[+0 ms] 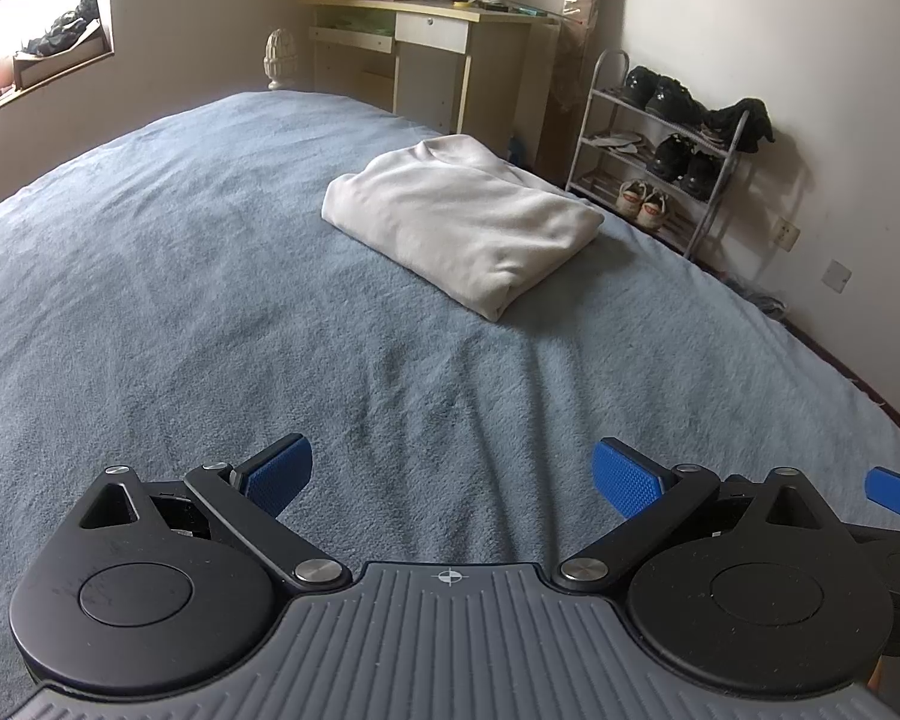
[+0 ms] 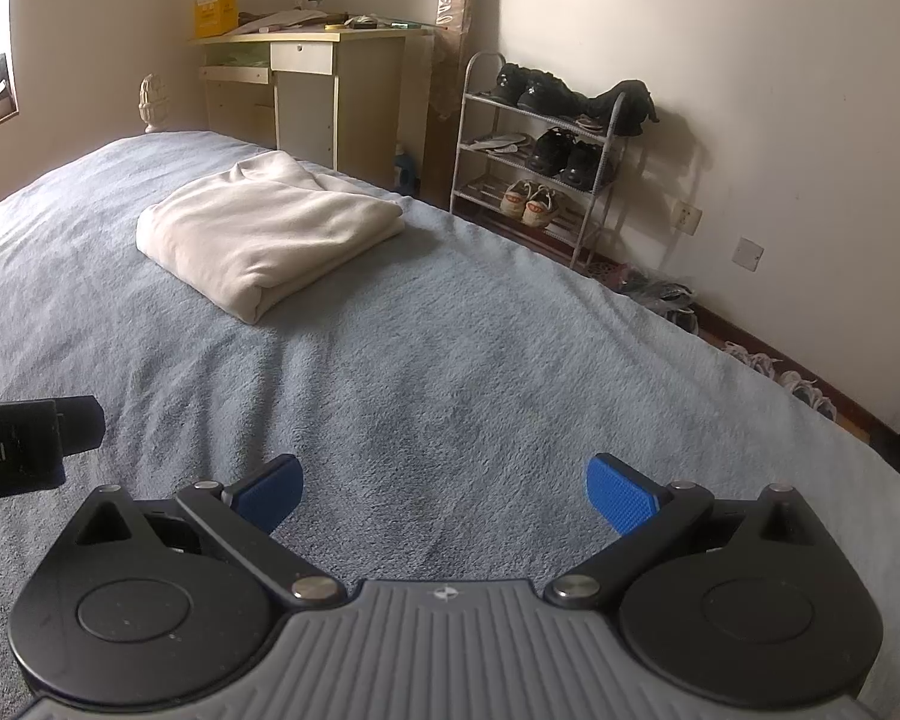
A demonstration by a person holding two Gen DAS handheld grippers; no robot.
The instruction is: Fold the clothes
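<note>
A cream garment (image 1: 462, 222) lies folded into a thick rectangle on the grey-blue bed (image 1: 180, 300), towards its far right side. The right wrist view shows the same folded garment (image 2: 270, 234) ahead and to the left. My left gripper (image 1: 453, 480) hovers over bare bedspread well short of the garment, open, with nothing between its blue pads (image 1: 279, 474). My right gripper (image 2: 444, 492) is likewise open and empty above the bed (image 2: 450, 390), beside the left one. A blue fingertip of the right gripper (image 1: 894, 492) shows at the left view's right edge.
A desk (image 1: 438, 42) with clutter stands beyond the bed's far end. A metal shoe rack (image 2: 540, 150) with several shoes stands against the right wall, with more shoes on the floor (image 2: 804, 384). A window (image 1: 36, 18) is at left.
</note>
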